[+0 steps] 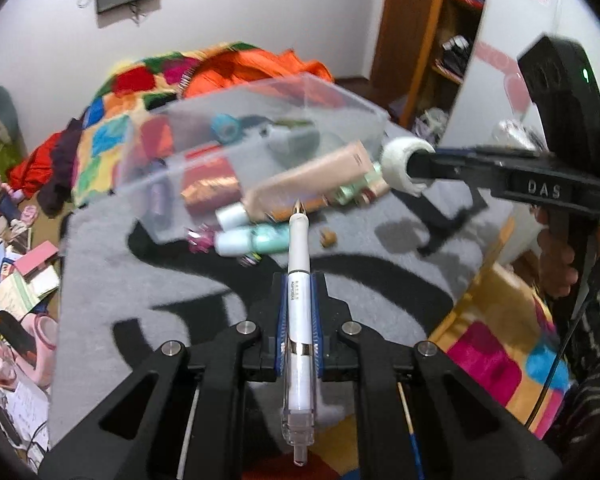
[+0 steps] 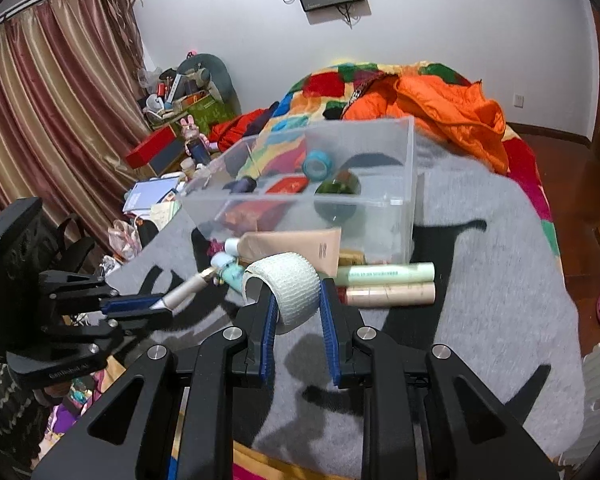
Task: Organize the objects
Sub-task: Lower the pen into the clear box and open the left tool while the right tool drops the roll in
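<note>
My left gripper [image 1: 299,286] is shut on a white fountain pen [image 1: 299,248], whose nib points toward the clear plastic box [image 1: 364,108]. In the right wrist view the same left gripper [image 2: 156,306] holds the pen [image 2: 188,289] at the left. My right gripper [image 2: 298,294] is shut on a white bandage roll [image 2: 290,284]; the roll [image 1: 396,160] also shows at the right of the left wrist view. In front of the box [image 2: 400,208] lie a beige tube [image 2: 296,248], a mint bottle [image 1: 260,240], a green tube [image 2: 384,273] and a pink tube [image 2: 392,294].
The box holds a teal tape roll [image 2: 318,165], a dark green jar [image 2: 338,188] and a red item [image 2: 288,187]. Everything rests on a grey mat [image 2: 480,280] over a colourful quilt [image 2: 332,80]. An orange jacket [image 2: 444,116] lies behind. Clutter [image 1: 16,280] covers the floor.
</note>
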Available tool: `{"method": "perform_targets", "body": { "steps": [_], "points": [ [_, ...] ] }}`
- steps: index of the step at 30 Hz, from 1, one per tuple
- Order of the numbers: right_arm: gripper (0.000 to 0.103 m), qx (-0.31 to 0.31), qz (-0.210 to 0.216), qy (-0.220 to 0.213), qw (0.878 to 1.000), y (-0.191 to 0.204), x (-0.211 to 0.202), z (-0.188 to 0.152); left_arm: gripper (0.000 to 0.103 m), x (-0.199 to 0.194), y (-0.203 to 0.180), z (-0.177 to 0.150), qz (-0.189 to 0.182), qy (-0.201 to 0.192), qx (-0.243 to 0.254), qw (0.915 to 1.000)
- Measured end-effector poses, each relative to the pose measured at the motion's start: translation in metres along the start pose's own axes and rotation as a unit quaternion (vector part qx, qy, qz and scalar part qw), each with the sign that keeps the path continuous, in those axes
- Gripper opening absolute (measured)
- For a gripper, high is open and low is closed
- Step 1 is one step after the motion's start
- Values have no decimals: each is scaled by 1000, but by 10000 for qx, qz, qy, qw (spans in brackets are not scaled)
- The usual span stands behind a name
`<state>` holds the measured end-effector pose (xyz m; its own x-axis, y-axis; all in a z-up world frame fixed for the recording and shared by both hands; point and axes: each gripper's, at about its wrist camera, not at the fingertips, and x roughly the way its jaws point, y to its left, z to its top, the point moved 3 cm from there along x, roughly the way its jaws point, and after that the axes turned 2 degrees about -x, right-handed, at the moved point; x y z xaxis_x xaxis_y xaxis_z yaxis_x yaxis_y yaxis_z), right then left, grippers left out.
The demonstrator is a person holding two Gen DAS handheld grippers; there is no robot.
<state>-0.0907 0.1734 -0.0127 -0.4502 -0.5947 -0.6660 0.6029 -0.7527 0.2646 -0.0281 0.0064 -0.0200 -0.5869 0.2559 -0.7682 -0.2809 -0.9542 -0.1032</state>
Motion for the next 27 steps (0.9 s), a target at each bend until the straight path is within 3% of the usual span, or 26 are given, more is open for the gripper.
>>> {"method": "perform_targets", "body": {
  "steps": [14,27],
  "points": [
    [19,129,-281,-349,9989,-16,9,52,10,-16,34,51,176,-632,-491,9966],
    [19,394,-568,-161,9975,-42,47,76,10,32,49,105,2,-325,-464,9984]
  ]
}}
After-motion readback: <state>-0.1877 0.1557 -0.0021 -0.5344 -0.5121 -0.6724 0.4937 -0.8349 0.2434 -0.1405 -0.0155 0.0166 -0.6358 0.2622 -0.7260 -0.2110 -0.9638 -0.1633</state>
